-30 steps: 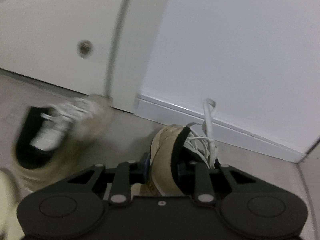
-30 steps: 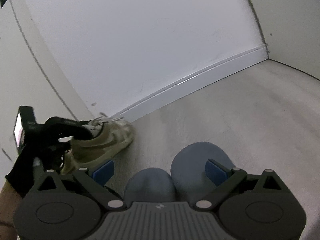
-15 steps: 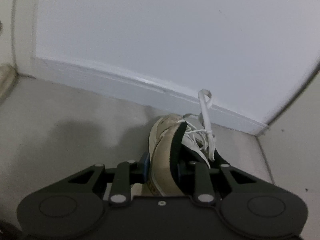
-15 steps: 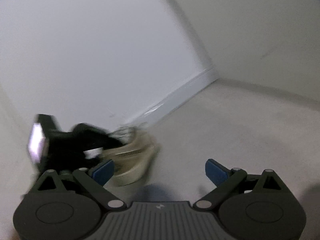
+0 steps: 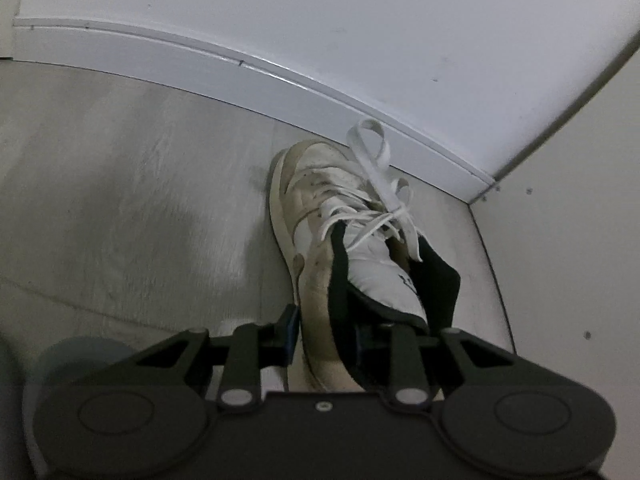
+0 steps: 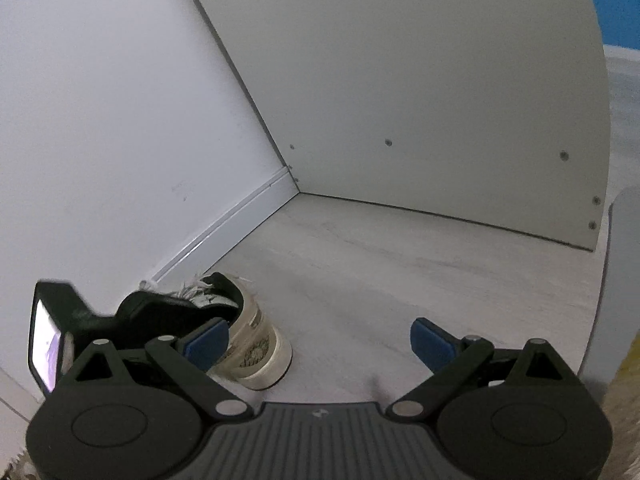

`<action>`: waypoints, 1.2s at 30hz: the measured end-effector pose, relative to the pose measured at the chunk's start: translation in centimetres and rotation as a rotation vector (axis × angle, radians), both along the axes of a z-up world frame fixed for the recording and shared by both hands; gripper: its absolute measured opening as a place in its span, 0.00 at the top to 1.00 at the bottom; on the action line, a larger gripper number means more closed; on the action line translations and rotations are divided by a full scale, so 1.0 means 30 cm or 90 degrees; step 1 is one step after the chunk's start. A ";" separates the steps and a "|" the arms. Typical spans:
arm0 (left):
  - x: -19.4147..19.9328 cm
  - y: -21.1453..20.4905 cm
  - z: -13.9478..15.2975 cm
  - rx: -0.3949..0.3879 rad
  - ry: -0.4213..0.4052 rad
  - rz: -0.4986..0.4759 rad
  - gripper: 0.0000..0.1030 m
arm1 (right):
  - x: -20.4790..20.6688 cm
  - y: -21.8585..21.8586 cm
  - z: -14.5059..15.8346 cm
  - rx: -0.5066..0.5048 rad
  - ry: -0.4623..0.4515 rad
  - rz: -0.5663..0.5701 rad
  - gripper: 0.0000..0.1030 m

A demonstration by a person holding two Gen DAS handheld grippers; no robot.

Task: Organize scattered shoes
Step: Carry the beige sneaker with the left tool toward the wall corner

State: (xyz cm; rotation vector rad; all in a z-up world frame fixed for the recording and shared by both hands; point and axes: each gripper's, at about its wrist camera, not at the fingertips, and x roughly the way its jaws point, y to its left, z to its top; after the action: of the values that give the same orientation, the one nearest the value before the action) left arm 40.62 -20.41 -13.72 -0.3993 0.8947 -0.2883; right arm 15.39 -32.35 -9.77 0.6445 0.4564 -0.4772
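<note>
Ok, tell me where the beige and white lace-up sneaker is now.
The beige and white lace-up sneaker is clamped at its heel collar by the left gripper, toe against the white baseboard near the corner, left of the open right gripper.

Pale grey floor (image 5: 132, 200) runs up to a white skirting board (image 5: 248, 76) under a plain white wall (image 5: 360, 20). On the right, a side panel (image 6: 420, 100) dotted with small screw holes meets the wall at the corner.
</note>
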 end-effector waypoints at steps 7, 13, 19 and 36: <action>-0.149 0.216 0.187 0.082 -0.100 -0.032 0.47 | 0.001 0.037 -0.009 0.010 -0.030 0.071 0.05; -0.169 0.599 0.276 0.379 -0.207 0.079 0.43 | 0.006 0.075 -0.017 0.007 -0.017 0.103 0.05; -0.028 1.045 0.159 0.361 -0.094 0.154 0.56 | 0.039 0.132 -0.009 -0.038 -0.004 0.129 0.05; -0.040 1.106 0.160 0.415 -0.051 0.158 0.61 | 0.062 0.136 -0.028 -0.012 0.005 0.159 0.05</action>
State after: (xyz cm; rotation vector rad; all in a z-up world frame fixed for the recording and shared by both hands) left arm 39.40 12.76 -8.92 0.1075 0.8004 0.2184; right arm 17.23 -28.26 -10.60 0.5595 0.5315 -0.2475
